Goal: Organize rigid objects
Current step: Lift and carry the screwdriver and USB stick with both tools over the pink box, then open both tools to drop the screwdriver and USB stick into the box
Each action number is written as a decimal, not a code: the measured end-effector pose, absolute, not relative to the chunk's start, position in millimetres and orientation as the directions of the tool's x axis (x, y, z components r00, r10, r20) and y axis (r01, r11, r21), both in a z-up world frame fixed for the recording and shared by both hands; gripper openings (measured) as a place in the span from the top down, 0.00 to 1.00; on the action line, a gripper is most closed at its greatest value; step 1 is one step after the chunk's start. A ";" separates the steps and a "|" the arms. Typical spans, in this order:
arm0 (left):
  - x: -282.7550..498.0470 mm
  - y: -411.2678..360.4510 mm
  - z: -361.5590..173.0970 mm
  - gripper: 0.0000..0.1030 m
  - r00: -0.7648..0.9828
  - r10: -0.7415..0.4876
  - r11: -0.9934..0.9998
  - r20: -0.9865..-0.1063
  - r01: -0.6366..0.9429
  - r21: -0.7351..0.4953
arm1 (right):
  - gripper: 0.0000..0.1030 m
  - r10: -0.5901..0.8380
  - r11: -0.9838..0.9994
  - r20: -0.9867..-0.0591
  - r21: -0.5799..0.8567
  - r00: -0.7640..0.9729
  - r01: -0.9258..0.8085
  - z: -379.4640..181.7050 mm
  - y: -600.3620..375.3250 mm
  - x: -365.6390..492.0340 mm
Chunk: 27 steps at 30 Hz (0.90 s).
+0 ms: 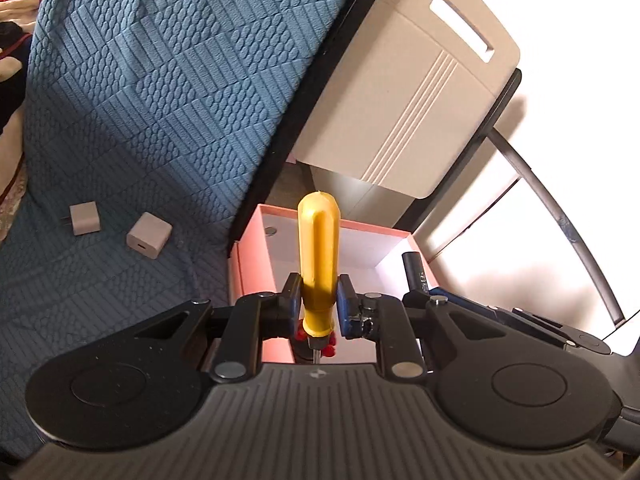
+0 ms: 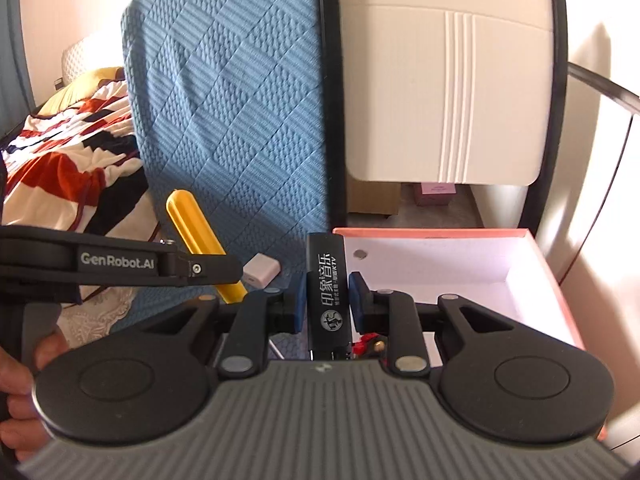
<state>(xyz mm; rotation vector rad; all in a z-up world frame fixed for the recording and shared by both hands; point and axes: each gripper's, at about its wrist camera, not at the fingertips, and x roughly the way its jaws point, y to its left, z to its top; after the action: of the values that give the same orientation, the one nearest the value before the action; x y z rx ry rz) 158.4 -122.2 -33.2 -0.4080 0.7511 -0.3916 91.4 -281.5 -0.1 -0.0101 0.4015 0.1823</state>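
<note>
Screwdriver point(image 1: 318, 256) w/ a yellow handle sits clamped in the left gripper point(image 1: 319, 302), blue pads pressing both sides of the handle low down, rounded butt end pointing away from the gripper, thin metal shaft running back toward the gripper body where a few small red bits show beside it. Right gripper point(image 2: 326, 302) is pinched on a black stick-shaped device point(image 2: 326, 292) w/ white printed characters and a round logo, pads tight on its two sides, top end poking up past the fingers. Both grippers are held close together, side by side, in front of a pink box point(image 2: 556, 280) w/ a white inside; the box is open on top, one small round grey thing point(image 2: 361, 255) lies on its floor near the far left corner. From the right wrist view the left gripper's side arm reads "GenRobot.AI", the yellow handle slants up behind it, and fingers of a hand point(image 2: 18, 384) wrap the grip at lower left. Blue quilted cover point(image 1: 160, 92) lies left of the box; two small white charger cubes point(image 1: 149, 236) rest on it, near each other but apart, one showing its prongs, the other a port. Beige plastic panel point(image 1: 404, 92) w/ a slot handle and ribbed lines stands behind the box. Patterned red, white & dark blanket point(image 2: 68, 160) bunched up at far left.
</note>
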 end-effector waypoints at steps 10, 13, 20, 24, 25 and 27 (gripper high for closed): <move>163.0 -170.7 -37.2 0.79 0.628 -0.518 0.832 -0.581 0.212 -0.512 | 0.74 0.147 0.989 -0.396 0.048 0.906 -0.139 2.0 -334.1 94.2; 159.4 -183.7 -48.8 0.79 0.623 -0.500 0.848 -0.602 0.210 -0.487 | 0.74 0.129 0.992 -0.426 0.065 0.895 -0.112 -14.9 -351.1 97.6; 158.9 -195.6 -95.9 0.79 0.568 -0.479 0.863 -0.669 0.164 -0.478 | 0.74 0.113 0.993 -0.506 0.085 0.855 -0.081 -60.6 -372.1 107.3; 160.6 -200.7 -109.5 0.79 0.550 -0.459 0.878 -0.698 0.159 -0.452 | 0.74 0.118 0.992 -0.550 0.101 0.827 -0.074 -84.3 -374.2 114.9; 161.5 -202.1 -111.2 0.79 0.545 -0.454 0.882 -0.705 0.160 -0.443 | 0.74 0.119 0.992 -0.559 0.104 0.821 -0.073 -90.2 -374.7 116.3; 163.9 -204.7 -113.5 0.79 0.538 -0.447 0.887 -0.715 0.161 -0.433 | 0.74 0.122 0.991 -0.578 0.111 0.807 -0.071 -100.5 -375.3 119.3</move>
<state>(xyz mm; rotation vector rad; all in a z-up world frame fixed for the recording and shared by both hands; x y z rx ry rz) 163.9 -204.7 -113.5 -0.3351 0.9382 -0.3694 119.3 -375.3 -100.5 0.0854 0.6236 0.1033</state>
